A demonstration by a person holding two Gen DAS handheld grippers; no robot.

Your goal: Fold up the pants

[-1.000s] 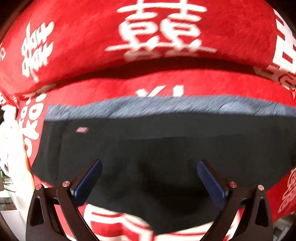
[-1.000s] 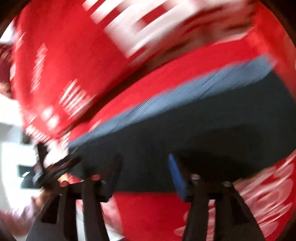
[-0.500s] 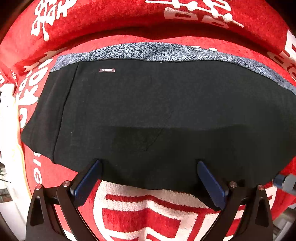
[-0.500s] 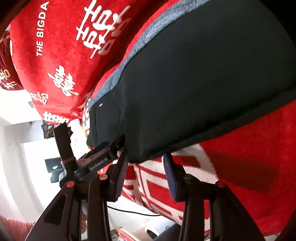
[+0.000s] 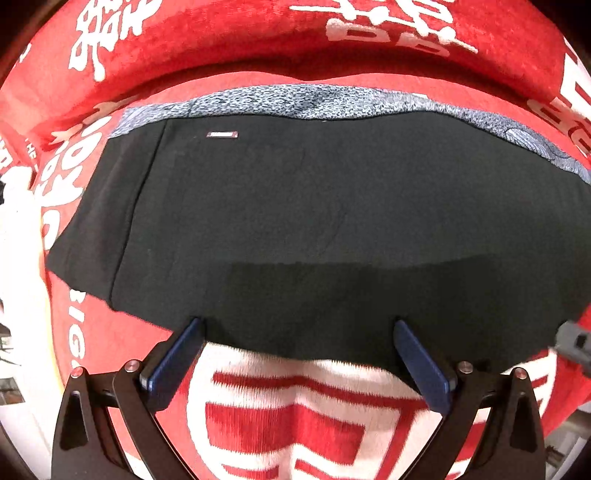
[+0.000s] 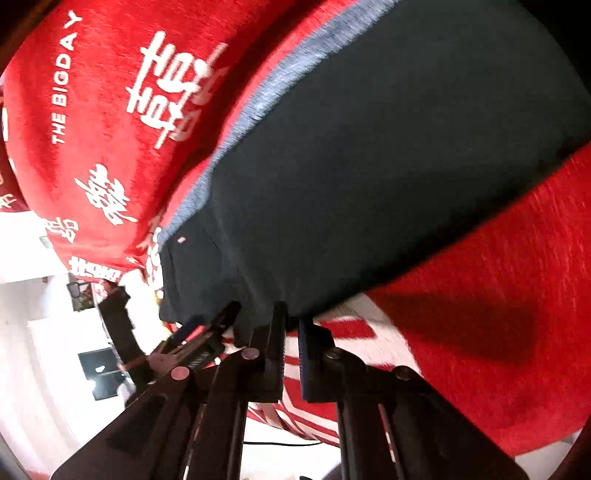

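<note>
The black pants [image 5: 314, 221] lie folded flat on a red blanket, with a grey speckled waistband [image 5: 295, 101] along the far edge and a small label near the far left. My left gripper [image 5: 295, 347] is open, its blue pads at the pants' near edge, empty. In the right wrist view the pants [image 6: 369, 166] fill the upper right. My right gripper [image 6: 291, 328] has its jaws nearly closed at the pants' near edge; the narrow gap between the pads looks empty. The left gripper [image 6: 199, 332] shows to its left.
A red blanket [image 5: 288, 417] with white characters covers the surface and a raised back [image 5: 258, 33] behind the pants. The blanket's edge and a white room show at lower left in the right wrist view [image 6: 48, 350].
The right gripper's jaws have narrowed and it has rolled and drawn to the pants' near edge. The left gripper has backed off from over the pants to their near edge.
</note>
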